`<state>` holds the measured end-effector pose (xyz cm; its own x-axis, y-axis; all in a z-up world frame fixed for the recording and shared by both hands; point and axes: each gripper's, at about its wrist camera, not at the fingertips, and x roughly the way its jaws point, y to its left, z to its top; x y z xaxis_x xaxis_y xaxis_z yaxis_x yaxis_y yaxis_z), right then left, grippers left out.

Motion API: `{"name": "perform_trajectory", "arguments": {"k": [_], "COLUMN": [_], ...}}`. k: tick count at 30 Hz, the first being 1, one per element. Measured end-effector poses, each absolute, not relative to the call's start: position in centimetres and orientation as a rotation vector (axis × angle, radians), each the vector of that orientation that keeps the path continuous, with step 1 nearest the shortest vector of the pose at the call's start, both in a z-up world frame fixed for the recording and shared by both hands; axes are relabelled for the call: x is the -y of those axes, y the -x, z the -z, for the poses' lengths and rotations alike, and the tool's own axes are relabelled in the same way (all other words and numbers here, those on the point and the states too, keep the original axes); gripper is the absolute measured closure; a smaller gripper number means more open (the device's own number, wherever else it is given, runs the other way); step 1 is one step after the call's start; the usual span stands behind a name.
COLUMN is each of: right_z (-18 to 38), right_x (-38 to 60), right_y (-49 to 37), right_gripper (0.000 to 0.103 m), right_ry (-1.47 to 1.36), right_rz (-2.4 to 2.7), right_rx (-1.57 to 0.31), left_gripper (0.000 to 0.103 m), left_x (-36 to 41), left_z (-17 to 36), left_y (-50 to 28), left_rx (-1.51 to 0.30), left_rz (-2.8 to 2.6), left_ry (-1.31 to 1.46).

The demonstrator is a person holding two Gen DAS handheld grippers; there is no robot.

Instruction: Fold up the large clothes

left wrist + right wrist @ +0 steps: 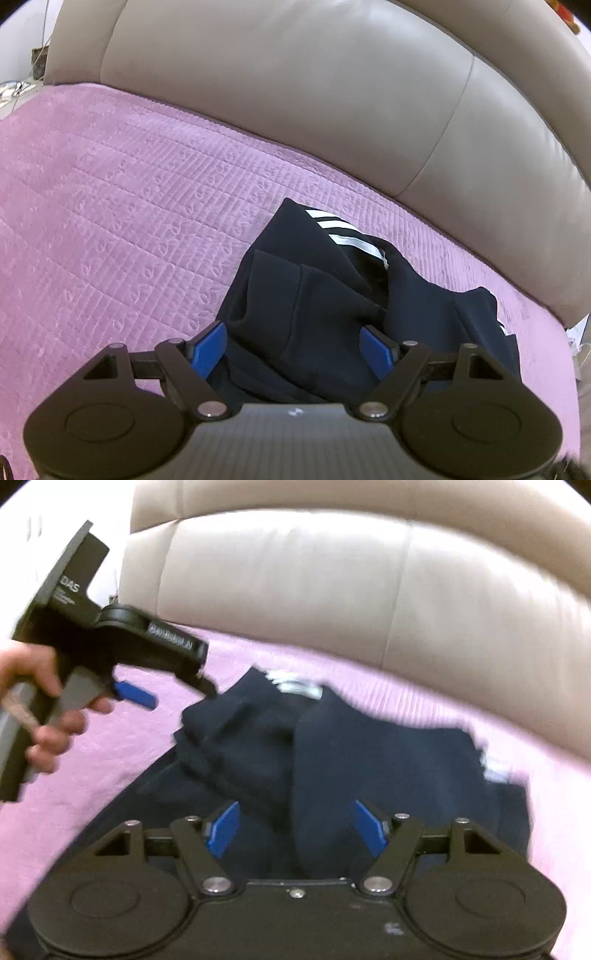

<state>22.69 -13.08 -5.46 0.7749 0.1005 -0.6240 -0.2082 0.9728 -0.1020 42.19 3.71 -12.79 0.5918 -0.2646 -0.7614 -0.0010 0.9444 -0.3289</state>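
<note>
Dark navy knit garment with white stripes (332, 295) lies bunched on the quilted pink seat cover (110, 203) of the beige leather sofa (295, 92), near the backrest. I judge it soft, limp and fairly thick: it should sag, not slip. Best hold looks like an outer hem or corner, one per gripper. Layers overlap in loose folds; stripes show at the far edge. Left gripper (293, 349) stands wide above it, gripping nothing; right gripper (297, 827) likewise wide and empty.
</note>
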Motion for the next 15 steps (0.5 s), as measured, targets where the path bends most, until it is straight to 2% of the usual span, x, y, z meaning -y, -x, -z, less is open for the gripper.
{"name": "perform_trajectory", "arguments": {"k": [3, 6, 9, 10, 15], "right_z": [8.9, 14.8, 15.7, 14.5, 7.0], "right_x": [11.9, 10.7, 10.5, 10.7, 12.1], "right_y": [-25.5, -28.0, -28.4, -28.5, -29.8], "right_gripper": [0.022, 0.033, 0.064, 0.087, 0.089], "right_ry": [0.328, 0.540, 0.564, 0.491, 0.060], "right_rz": [-0.177, -0.157, -0.114, -0.113, -0.133], "right_rx": [-0.665, -0.805, -0.794, -0.784, -0.670], "left_gripper": [0.022, 0.022, 0.022, 0.022, 0.022], "left_x": [-3.8, -3.9, -4.3, -4.4, -4.5], "left_z": [13.1, 13.5, 13.7, 13.9, 13.9], "left_y": [-42.3, -42.5, -42.7, -42.9, -43.2], "left_rx": [-0.943, -0.953, -0.949, -0.949, -0.947], "left_rz": [0.148, 0.145, 0.139, 0.137, 0.140], "left_ry": [0.310, 0.314, 0.325, 0.329, 0.357]}}
